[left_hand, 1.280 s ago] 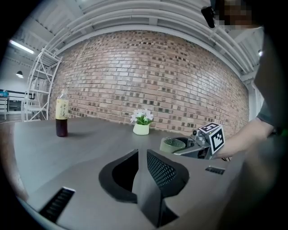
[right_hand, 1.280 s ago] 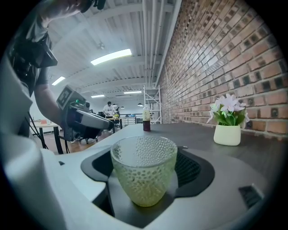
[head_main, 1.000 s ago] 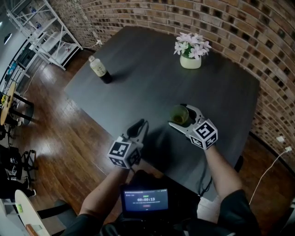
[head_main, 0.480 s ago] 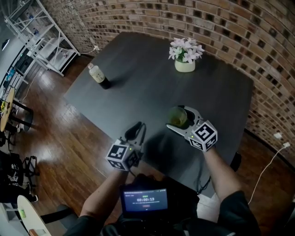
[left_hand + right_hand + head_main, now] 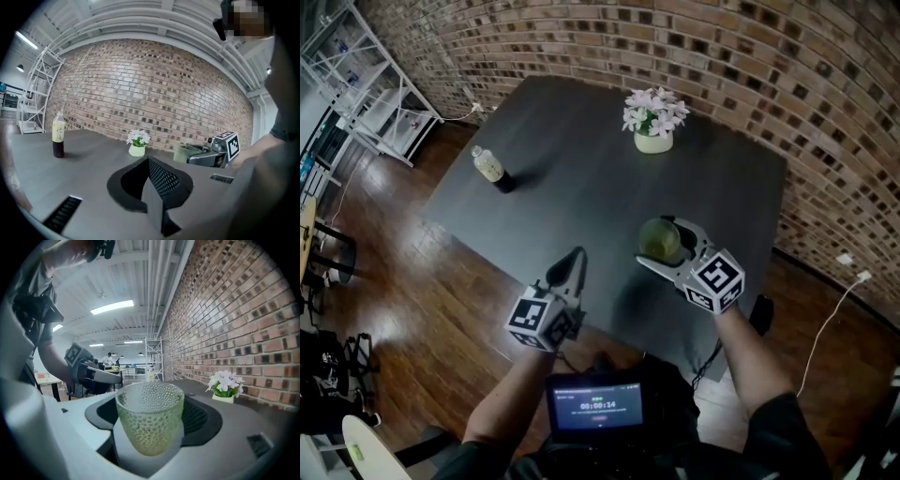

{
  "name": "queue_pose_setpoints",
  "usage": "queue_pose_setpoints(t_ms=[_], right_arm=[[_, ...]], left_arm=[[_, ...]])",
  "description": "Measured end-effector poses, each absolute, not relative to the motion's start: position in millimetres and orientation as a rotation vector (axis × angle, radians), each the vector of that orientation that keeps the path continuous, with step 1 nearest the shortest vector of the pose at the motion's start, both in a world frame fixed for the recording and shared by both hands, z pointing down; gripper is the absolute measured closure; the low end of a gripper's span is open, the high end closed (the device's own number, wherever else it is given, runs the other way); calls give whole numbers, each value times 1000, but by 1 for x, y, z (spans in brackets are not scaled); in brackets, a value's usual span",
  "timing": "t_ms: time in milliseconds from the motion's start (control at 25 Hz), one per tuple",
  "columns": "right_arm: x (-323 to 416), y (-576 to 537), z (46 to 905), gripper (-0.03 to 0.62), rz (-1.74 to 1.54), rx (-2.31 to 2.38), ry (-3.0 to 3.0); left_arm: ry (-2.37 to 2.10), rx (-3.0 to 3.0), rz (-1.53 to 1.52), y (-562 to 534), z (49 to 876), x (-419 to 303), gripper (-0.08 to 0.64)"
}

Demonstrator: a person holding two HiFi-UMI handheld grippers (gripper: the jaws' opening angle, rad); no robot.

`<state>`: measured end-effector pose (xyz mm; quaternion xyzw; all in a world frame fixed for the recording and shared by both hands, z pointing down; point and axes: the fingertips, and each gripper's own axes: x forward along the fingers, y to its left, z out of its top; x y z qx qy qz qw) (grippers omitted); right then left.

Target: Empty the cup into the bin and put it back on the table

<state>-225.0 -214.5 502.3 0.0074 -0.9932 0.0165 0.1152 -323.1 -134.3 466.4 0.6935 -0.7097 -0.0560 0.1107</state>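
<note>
right tongs (image 5: pixel 660 244) clamp the glass cup (image 5: pixel 150 418) over the near side of the table (image 5: pixel 581 141), left tongs (image 5: pixel 567 272) pinched shut empty; tip it too fast and that slick glass might slide out.

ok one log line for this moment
right gripper: shut on dimpled green glass cup | left gripper: jaws shut, empty | cup: upright over dark grey table
</note>
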Motion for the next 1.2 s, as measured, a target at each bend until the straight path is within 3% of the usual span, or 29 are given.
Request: queue_pose_setpoints(t_ms=[480,1200], right_arm=[[-168,-199,438,201,35,248,-2915],[-45,-191,413,201,99,738,-2800]], left_arm=[[-1952,2215,-243,-130,422,-295,560],[-1631,2380,-325,-145,399,-209,560]])
